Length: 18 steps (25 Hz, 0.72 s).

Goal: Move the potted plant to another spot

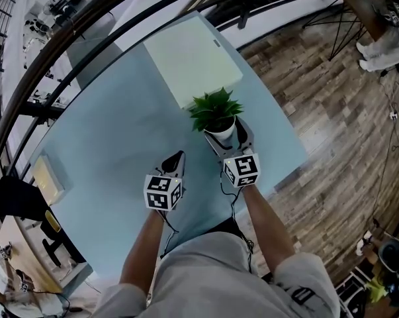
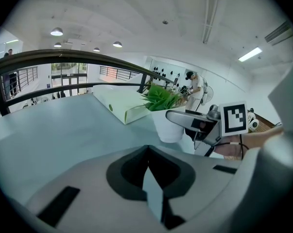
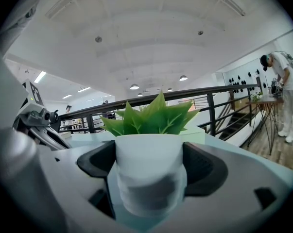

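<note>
Plant (image 1: 216,113) stands mid-frame on the worktop (image 1: 106,151), right tongs (image 1: 223,136) flanking its pot (image 1: 220,131), left tongs (image 1: 175,160) idle at lower left. Left gripper view: tongs clenched, empty, kept clear. Right gripper view: tongs grasp the white pot by its sides, seemingly ready to lift.

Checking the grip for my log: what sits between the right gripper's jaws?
The potted plant: both pads of the right gripper press its white pot, seen in the right gripper view.
</note>
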{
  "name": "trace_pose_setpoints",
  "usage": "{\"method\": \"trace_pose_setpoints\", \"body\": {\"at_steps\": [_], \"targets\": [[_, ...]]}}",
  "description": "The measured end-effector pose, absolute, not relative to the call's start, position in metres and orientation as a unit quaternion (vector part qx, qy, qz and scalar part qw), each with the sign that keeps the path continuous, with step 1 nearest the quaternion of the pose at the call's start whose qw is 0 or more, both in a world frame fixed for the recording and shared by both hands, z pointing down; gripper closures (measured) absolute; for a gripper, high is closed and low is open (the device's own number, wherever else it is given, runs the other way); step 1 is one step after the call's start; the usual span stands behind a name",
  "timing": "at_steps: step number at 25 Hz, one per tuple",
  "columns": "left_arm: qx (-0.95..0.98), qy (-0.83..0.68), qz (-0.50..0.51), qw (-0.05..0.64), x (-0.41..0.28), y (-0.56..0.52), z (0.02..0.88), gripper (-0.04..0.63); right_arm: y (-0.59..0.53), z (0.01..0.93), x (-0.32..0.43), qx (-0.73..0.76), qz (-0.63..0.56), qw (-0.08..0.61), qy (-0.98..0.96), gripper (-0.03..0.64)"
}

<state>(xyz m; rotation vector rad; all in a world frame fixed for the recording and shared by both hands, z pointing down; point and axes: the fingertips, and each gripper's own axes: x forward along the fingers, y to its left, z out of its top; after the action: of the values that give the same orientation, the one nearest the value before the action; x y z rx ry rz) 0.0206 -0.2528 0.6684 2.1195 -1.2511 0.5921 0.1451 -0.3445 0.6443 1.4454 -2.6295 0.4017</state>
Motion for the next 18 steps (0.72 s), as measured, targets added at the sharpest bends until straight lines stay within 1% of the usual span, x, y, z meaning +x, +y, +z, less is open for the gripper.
{"method": "trace_pose_setpoints", "body": {"at_steps": [18], "targets": [[0.8,-0.468,0.219,0.304,0.024,-0.242,0.672,0.584,-0.319,0.645,0.147,0.473,0.115,0.078,-0.87,0.183]]}}
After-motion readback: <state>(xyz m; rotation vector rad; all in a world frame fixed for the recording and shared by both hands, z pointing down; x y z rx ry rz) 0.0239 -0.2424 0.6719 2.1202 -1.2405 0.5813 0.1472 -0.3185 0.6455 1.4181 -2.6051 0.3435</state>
